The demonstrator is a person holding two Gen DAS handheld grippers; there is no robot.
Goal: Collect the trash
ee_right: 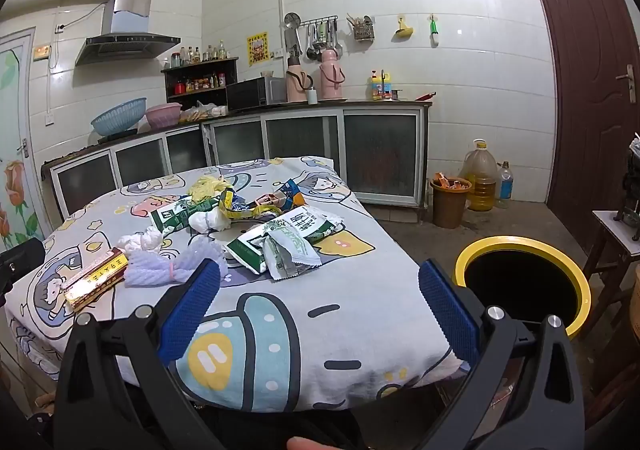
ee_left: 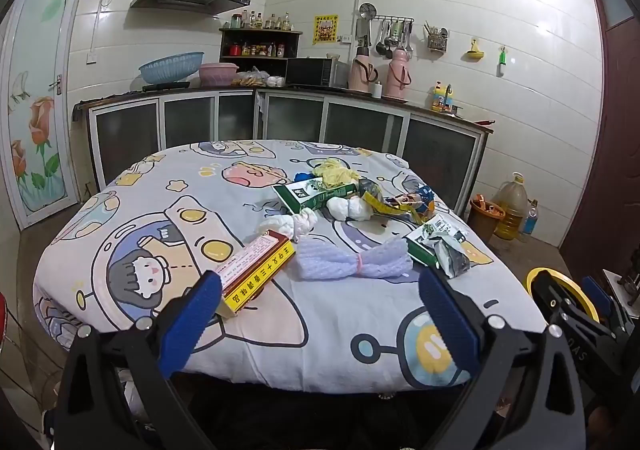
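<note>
Trash lies scattered on a table under a cartoon-print cloth (ee_left: 160,210). Nearest is a long red-and-yellow box (ee_left: 252,274) (ee_right: 94,278), then a bundle of white foam netting (ee_left: 352,260) (ee_right: 172,264), crumpled white tissues (ee_left: 296,224) (ee_right: 144,240), green-and-white milk cartons (ee_left: 312,194) (ee_right: 280,238), yellow wrappers (ee_left: 332,172) and snack bags (ee_right: 276,202). My left gripper (ee_left: 320,314) hovers open over the table's near edge, its left pad close to the red-and-yellow box. My right gripper (ee_right: 320,310) is open too, empty, just short of the cartons. A black bin with a yellow rim (ee_right: 524,282) stands right of the table.
Kitchen counter (ee_left: 280,94) with cabinets runs behind the table. A brown waste basket (ee_right: 450,202), an oil jug (ee_right: 482,178) and a bottle stand on the floor by a dark door (ee_right: 592,90). A small stool (ee_right: 616,238) is at the far right.
</note>
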